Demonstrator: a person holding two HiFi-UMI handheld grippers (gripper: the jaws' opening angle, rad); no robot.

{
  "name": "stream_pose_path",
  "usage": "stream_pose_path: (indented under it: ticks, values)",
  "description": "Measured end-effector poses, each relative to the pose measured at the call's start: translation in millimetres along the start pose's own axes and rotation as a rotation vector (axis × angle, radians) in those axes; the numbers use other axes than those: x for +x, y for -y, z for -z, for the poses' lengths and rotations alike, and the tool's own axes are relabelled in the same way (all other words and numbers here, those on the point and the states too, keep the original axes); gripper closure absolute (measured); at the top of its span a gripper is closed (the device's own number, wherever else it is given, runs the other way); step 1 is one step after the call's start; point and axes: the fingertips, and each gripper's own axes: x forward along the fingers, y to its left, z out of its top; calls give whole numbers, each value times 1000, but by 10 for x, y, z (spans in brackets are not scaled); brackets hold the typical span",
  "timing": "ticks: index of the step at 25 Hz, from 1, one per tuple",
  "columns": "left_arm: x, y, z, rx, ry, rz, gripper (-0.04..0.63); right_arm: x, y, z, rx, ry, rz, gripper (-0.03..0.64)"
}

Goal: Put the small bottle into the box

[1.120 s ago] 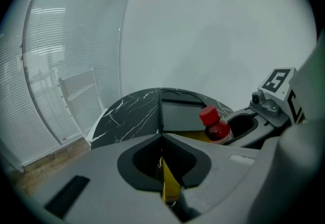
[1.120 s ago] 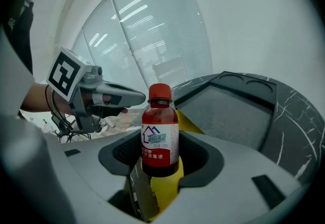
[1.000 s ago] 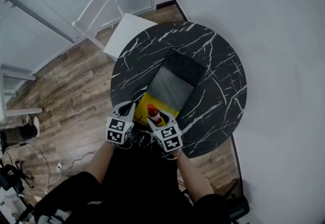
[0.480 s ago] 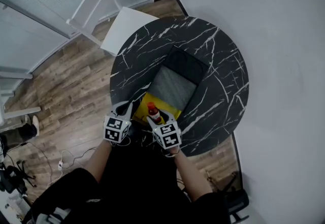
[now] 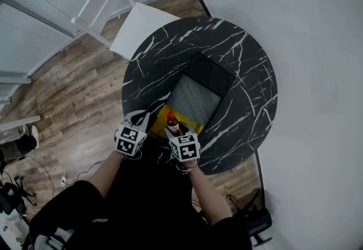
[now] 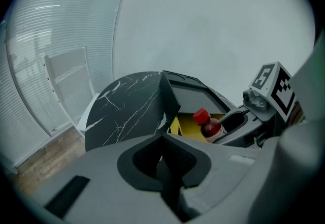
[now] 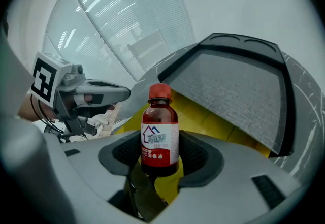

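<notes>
A small brown bottle [image 5: 172, 125] with a red cap and a white and red label stands upright between the pads of my right gripper [image 5: 174, 130], which is shut on it. In the right gripper view the bottle [image 7: 159, 129] hangs over the yellow inside of the open box [image 7: 203, 117]. The box's grey foam-lined lid [image 7: 238, 83] leans back behind it. My left gripper [image 5: 144, 118] is just left of the box's near corner; its jaws meet with nothing between them [image 6: 163, 137]. From there I see the bottle [image 6: 209, 125] to the right.
The box sits on a round black marble table [image 5: 241, 62], near its front edge. A white chair [image 5: 102, 5] and a white panel [image 5: 142, 28] stand beyond the table's far left. Cables [image 5: 71, 175] lie on the wooden floor at left.
Hardly anything differs. Both grippers stay at the near end of the box with the bottle still held; the head view has shifted a little.
</notes>
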Motion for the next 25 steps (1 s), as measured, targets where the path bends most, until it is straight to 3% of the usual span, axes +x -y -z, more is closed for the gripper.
stream_pose_path:
  ticks: [8, 13, 25]
  values:
    - [116, -91, -52, 15, -20, 43, 597, 107, 57, -27, 93, -76, 31, 405]
    - [201, -101, -77, 27, -37, 84, 597, 168, 29, 3, 214, -110, 12, 405]
    - [335, -131, -136, 92, -79, 155, 597, 263, 30, 9, 369, -111, 98, 405]
